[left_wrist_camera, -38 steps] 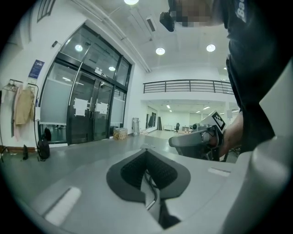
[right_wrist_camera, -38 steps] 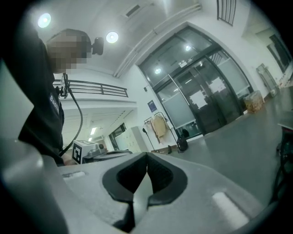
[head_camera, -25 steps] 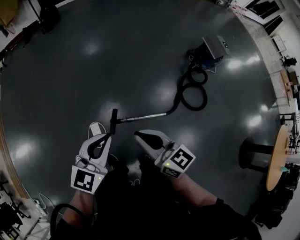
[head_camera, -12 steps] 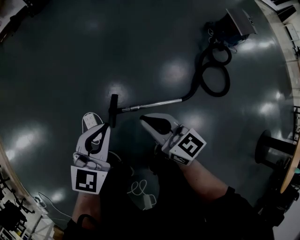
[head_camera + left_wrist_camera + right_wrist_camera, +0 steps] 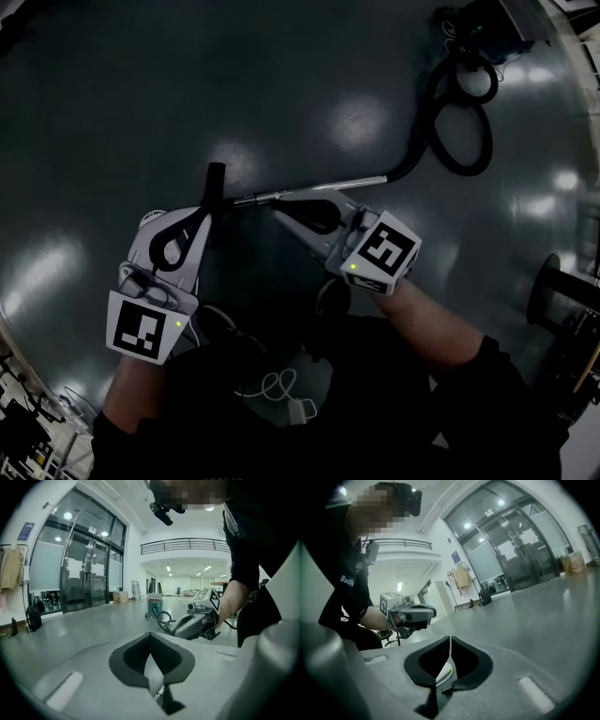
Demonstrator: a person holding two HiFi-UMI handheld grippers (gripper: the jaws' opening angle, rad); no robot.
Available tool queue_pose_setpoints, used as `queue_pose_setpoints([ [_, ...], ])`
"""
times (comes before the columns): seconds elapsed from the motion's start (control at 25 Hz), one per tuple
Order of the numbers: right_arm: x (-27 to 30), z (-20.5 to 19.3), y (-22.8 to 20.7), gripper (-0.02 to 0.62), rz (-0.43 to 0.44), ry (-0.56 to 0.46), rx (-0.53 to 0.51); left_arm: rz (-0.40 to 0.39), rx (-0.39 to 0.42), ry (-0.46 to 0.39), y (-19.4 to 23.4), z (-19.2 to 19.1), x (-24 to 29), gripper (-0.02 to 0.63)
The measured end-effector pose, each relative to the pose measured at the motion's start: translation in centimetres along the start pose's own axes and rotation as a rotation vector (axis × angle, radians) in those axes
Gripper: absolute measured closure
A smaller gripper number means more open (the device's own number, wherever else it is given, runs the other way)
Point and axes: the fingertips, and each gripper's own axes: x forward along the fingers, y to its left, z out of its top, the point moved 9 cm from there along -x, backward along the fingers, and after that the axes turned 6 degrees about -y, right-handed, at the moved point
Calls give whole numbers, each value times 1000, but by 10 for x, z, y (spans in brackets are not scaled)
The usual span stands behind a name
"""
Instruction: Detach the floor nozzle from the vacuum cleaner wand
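The black floor nozzle (image 5: 214, 186) lies on the dark floor, joined to the metal wand (image 5: 319, 188). The wand runs right to a black looped hose (image 5: 461, 122) and the vacuum cleaner body (image 5: 487, 17). My left gripper (image 5: 206, 212) is shut and empty, its tips just beside the nozzle's near end. My right gripper (image 5: 275, 208) is also shut and empty, its tips close under the wand near the nozzle joint. In the left gripper view the shut left gripper (image 5: 150, 634) faces the right gripper (image 5: 194, 620), with a bit of the wand (image 5: 159, 693) showing below. The right gripper view shows the shut right gripper (image 5: 450, 639) and the left gripper (image 5: 412, 613).
A white cable (image 5: 277, 386) lies on the floor by the person's legs. A dark pedestal base (image 5: 553, 292) stands at the right edge. Glass doors (image 5: 84, 576) and a coat rack (image 5: 461, 581) are far off across the open floor.
Both grippers have dropped low toward the floor and forward. The left tips are now beside the nozzle and the right tips by the wand. Both have stayed shut.
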Motion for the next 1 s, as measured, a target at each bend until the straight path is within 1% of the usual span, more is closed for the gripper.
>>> queue_pose_setpoints([
  [0.24,20,-29,-29,580,65,39,-51,-110,54,8,10,-37,32,604],
  [0.32,30,-42,-36,572,96,74,-83,-155,91,35,14,-54,41,604],
  [0.4,40,-61,-45,561,127,131,-118,-196,132,80,18,-76,54,603],
  [0.52,56,-103,-61,544,186,240,-137,-255,194,146,24,-119,75,597],
  [0.6,66,-132,-70,515,210,325,-143,-300,233,198,26,-150,84,581],
  [0.72,79,-170,-78,463,239,446,-193,-368,274,293,22,-189,94,556],
  [0.76,82,-182,-81,449,245,488,-218,-392,285,326,20,-202,97,542],
  [0.88,93,-225,-91,371,250,653,-324,-450,315,445,14,-246,104,490],
  [1.0,103,-268,-95,343,273,824,-471,-473,377,579,12,-288,112,430],
])
